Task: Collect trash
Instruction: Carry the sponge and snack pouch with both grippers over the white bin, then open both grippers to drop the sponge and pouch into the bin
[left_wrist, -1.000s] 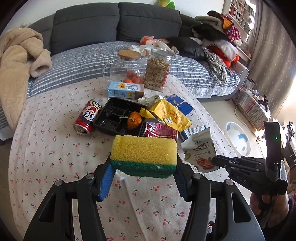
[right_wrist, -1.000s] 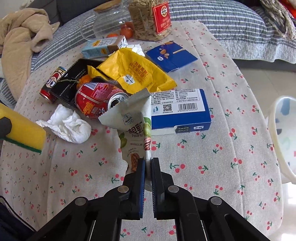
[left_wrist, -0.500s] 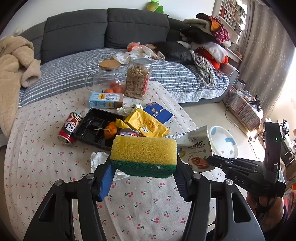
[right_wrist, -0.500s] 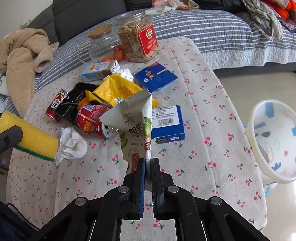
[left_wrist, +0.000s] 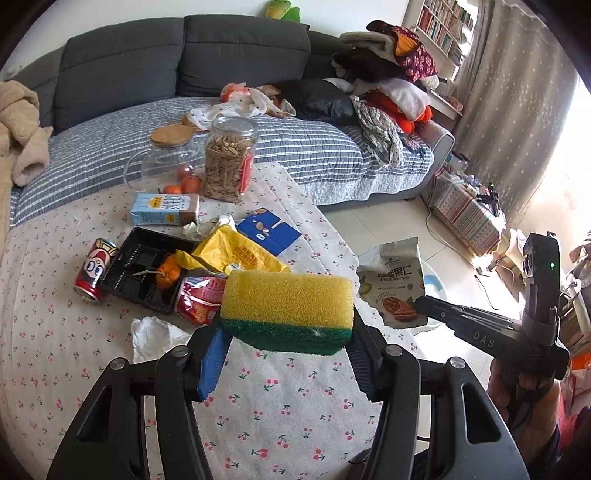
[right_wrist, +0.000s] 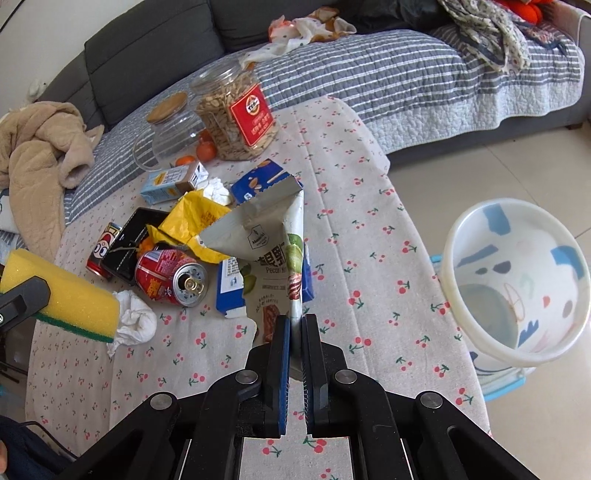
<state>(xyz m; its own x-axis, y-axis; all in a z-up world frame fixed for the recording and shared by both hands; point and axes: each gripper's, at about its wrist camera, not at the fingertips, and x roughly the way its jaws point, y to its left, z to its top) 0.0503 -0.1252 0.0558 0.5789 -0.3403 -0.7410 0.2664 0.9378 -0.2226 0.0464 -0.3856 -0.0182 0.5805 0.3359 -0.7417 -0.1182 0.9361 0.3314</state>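
Dangling from the right tongs (right_wrist: 293, 354), the opened pecan snack bag (right_wrist: 275, 258) is pinched by its bottom edge between the nearly closed blue pads, its torn mouth pointing away and up. It hangs clear of the cherry-print bench (right_wrist: 369, 236), near the bench's right edge. Just off that edge, on the floor, stands a white bin (right_wrist: 517, 280) with blue and grey blotches, its mouth tipped towards the camera; the bag is beside it, not over it.

Behind the bag lies a blue box (right_wrist: 229, 295), partly hidden by it, and to the left a dented red can (right_wrist: 170, 277) on its side. A yellow wrapper (right_wrist: 192, 221) rests against a black tray (left_wrist: 144, 269) holding a small orange (left_wrist: 168, 275). A cartoon-faced can (left_wrist: 94, 273) lies at the tray's left, and a crumpled white tissue (right_wrist: 135, 325) sits nearer the front.

The left tongs (left_wrist: 286, 354) stand wide apart, clamping a yellow sponge (left_wrist: 288, 302) with a green scouring face underneath, held above the bench.

Further back are a small milk carton (left_wrist: 164, 210), a jar of what look like seeds (left_wrist: 229, 162), a glass jug with a wooden lid (left_wrist: 162, 162) and a grey sofa (left_wrist: 184, 48) under a striped quilt
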